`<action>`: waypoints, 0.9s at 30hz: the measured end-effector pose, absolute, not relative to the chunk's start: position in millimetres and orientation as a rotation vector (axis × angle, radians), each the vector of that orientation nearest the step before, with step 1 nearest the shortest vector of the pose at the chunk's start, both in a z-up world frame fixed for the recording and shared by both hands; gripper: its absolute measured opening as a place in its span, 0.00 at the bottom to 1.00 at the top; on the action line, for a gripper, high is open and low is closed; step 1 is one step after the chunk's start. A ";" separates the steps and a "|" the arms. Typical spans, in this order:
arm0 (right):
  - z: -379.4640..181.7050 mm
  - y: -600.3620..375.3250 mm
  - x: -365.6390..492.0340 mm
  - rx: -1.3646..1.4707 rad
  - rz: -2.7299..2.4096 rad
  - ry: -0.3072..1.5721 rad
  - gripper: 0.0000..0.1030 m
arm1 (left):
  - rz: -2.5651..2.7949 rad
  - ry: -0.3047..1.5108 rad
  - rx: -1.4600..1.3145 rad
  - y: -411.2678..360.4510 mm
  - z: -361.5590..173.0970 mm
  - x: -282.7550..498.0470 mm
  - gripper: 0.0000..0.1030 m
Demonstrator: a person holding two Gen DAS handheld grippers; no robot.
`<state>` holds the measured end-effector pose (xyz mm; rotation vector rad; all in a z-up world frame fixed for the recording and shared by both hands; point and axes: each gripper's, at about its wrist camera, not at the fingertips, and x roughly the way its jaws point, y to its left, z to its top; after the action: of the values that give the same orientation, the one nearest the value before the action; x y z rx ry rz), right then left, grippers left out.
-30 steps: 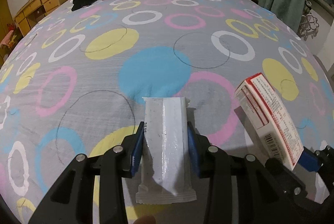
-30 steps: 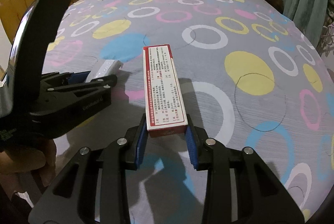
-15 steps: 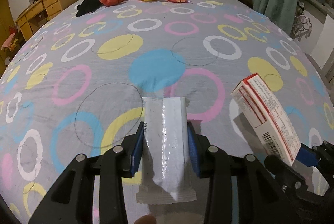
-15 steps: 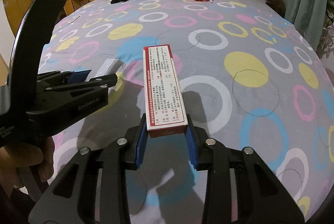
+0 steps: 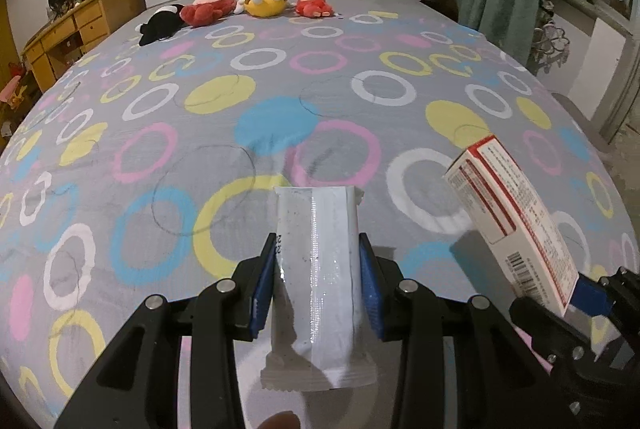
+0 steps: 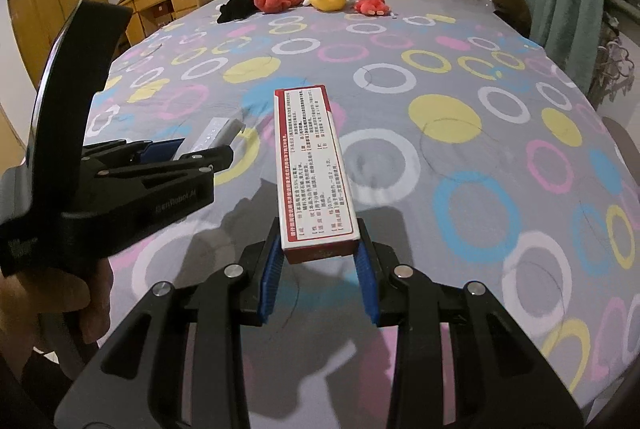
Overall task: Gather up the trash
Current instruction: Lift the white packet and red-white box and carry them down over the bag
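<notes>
A wide bed under a grey sheet printed with coloured rings (image 5: 280, 101) fills both views, a row of plush toys (image 5: 260, 3) at twelve o'clock by the headboard. The left gripper (image 5: 318, 269) is clenched on a white crinkly plastic snack wrapper (image 5: 318, 269), clear of the sheet, blue pads pressing its two long edges about mid-length. The right gripper (image 6: 318, 265) grasps a long red-and-white printed cardboard box (image 6: 314, 165) by its near end, the rest jutting toward twelve o'clock. The wrapper looks light, limp and slick, so a mid-length pinch suits it. The box seems light and stiff but crushable; held at one end it may droop or twist.
</notes>
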<state>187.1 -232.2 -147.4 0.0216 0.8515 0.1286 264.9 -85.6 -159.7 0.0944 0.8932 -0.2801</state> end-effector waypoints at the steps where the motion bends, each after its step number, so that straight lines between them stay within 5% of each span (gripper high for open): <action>1: -146.8 -233.0 181.0 0.024 0.125 0.849 0.32 | -0.287 0.891 0.093 -86.7 -158.2 261.2 0.37; 27: -125.9 -240.6 48.4 0.049 0.046 0.833 0.32 | -0.465 0.885 0.160 -109.5 -142.0 138.9 0.37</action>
<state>48.4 -240.6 -125.9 0.0490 0.8326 0.0456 138.9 -109.5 -142.0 0.1601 0.8848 -0.4655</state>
